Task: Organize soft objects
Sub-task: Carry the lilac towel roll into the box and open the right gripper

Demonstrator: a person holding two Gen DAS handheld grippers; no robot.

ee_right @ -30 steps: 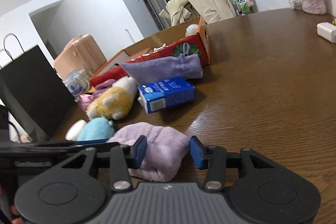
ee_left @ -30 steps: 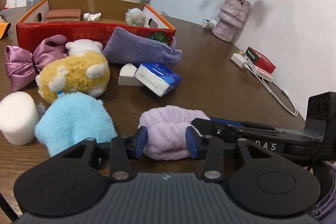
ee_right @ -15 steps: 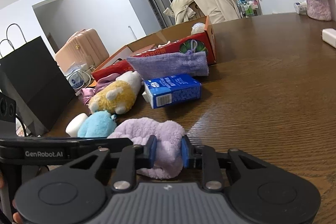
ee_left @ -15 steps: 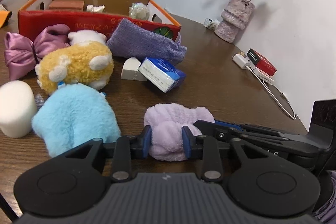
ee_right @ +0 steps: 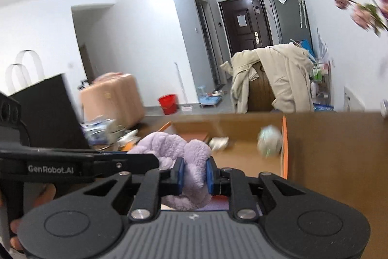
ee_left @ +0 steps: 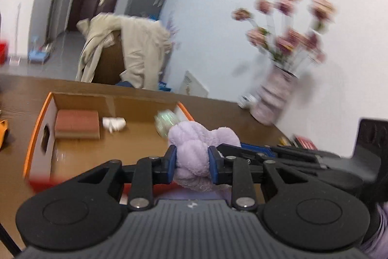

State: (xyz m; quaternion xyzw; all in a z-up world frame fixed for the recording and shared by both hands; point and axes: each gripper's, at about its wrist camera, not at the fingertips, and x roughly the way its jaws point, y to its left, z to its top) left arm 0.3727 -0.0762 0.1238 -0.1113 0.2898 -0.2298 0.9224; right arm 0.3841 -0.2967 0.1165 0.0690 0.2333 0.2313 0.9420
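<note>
Both my left gripper (ee_left: 190, 163) and right gripper (ee_right: 195, 176) pinch the lilac plush (ee_left: 194, 149) — I keep them level and together until above the box (ee_left: 36, 135).

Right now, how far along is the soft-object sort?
Done: a brown block, a white scrap and a pale green ball already lie in the cardboard box. In hand: both grippers, left and right, clamp the lilac plush piece above the box. Left: release it inside; other items are out of view.
</note>
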